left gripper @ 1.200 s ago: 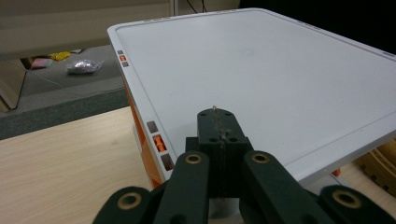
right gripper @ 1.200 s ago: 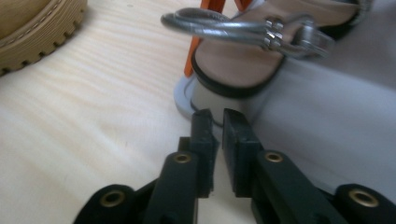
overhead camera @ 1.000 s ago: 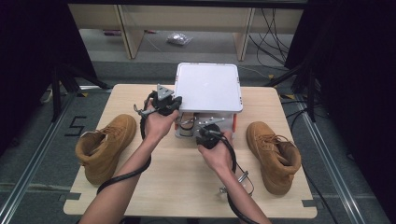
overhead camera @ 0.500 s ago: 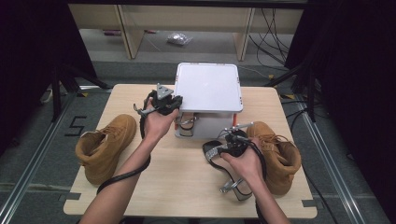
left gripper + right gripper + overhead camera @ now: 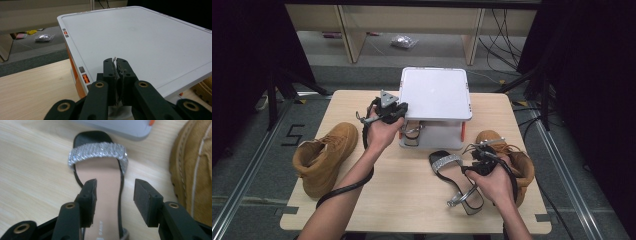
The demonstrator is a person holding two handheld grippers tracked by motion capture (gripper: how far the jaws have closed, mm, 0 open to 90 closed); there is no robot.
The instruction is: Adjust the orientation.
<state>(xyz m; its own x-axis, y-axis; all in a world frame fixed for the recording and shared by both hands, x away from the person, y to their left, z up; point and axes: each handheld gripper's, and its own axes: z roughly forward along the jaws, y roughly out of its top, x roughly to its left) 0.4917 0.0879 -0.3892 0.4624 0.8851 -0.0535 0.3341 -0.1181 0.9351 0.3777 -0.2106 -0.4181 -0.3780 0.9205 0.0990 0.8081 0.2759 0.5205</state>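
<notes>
A black sandal (image 5: pixel 447 162) (image 5: pixel 98 152) with a glittery silver toe band lies flat on the table in front of the white shelf unit (image 5: pixel 434 92) (image 5: pixel 140 37). My right gripper (image 5: pixel 471 164) (image 5: pixel 115 192) hovers over its insole. Its jaws have just been opening and now stand wide on either side of the sole, not pressing it. My left gripper (image 5: pixel 401 111) (image 5: pixel 117 67) sits at the shelf's front left corner. It is pinched on a thin strap, having eased only slightly. A second sandal (image 5: pixel 413 132) sits under the shelf top.
One tan boot (image 5: pixel 324 155) lies at the table's left. Another tan boot (image 5: pixel 524 165) (image 5: pixel 195 170) lies close beside my right hand. Cables trail from both grippers toward the near edge. Bare wood shows between the forearms.
My right hand has moved from the shelf front out to the right and nearer, bringing the silver-banded sandal. The sandal now rests on the table and the jaws have spread. The left hand stayed put.
</notes>
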